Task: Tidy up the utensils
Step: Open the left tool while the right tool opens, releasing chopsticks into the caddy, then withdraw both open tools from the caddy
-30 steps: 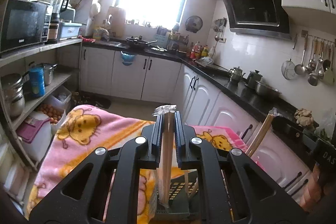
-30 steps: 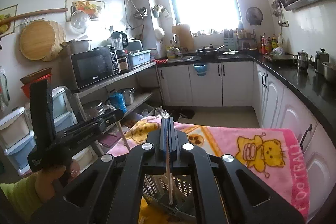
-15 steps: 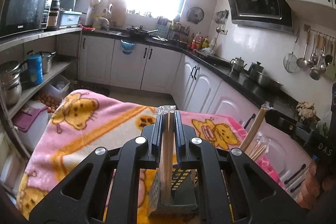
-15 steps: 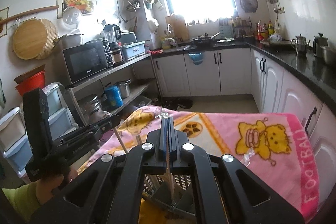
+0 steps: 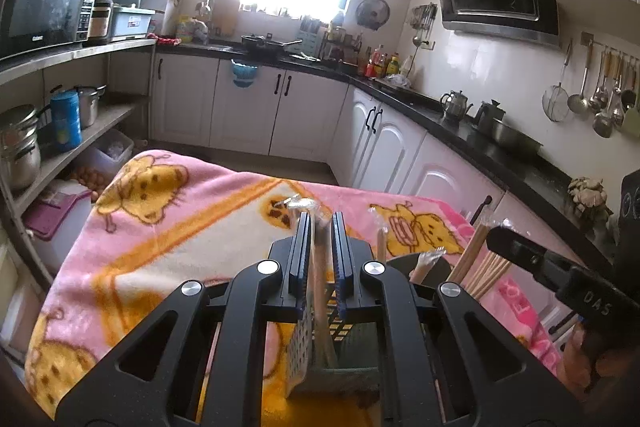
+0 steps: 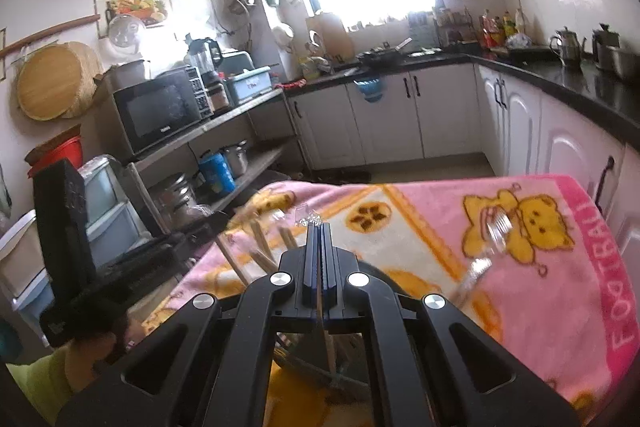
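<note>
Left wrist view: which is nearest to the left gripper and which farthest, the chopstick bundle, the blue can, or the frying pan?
From the left gripper:
1. Chopstick bundle, just to its right, on the blanket.
2. Blue can, on the left shelf.
3. Frying pan, on the far counter under the window.

A plastic-wrapped pair of wooden chopsticks (image 5: 320,279) stands upright with its lower end inside a grey-green perforated utensil basket (image 5: 308,351) on the pink cartoon blanket; beside it a dark round holder (image 5: 436,271) carries more wrapped chopsticks (image 5: 480,263), leaning outward
</note>
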Demonstrator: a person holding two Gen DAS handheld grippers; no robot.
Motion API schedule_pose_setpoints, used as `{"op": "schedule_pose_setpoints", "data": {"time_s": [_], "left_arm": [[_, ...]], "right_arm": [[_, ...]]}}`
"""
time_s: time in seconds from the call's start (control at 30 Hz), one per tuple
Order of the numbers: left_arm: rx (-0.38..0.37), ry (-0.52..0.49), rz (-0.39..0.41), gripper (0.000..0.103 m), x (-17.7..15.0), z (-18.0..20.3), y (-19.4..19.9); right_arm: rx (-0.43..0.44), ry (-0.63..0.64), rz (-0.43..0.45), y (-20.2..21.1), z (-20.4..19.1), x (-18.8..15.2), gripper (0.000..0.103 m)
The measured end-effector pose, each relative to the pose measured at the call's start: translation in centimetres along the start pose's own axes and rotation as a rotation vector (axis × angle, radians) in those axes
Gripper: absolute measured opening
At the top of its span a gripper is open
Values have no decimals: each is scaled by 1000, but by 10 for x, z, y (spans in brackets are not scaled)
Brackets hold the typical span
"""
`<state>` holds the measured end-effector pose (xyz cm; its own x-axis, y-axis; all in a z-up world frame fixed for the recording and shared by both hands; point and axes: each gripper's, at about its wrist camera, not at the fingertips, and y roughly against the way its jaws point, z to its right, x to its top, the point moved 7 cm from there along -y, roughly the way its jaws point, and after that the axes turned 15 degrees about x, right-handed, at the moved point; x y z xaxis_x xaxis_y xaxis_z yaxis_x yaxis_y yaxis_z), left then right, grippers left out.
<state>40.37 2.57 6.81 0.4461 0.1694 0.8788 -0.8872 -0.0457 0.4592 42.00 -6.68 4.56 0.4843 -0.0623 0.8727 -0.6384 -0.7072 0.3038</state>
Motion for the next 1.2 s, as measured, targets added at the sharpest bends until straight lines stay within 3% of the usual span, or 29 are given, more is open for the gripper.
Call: {"op": "schedule_pose_setpoints", "data": {"time_s": [0.53,0.7,0.83,1.2], "left_arm": [[18,4,-38,5,-18,-7,0],[21,6,-47,12,-21,-9,4],[19,7,-51,15,-24,-10,10],[10,-6,-64,38,-35,-5,27]], "right_arm": [[-65,-35,-31,27,21,-21,2],[-69,-38,-55,32,21,-27,2],[-85,-29,-68,36,17,-31,20],[-90,-34,-85,49,13,-43,30]]}}
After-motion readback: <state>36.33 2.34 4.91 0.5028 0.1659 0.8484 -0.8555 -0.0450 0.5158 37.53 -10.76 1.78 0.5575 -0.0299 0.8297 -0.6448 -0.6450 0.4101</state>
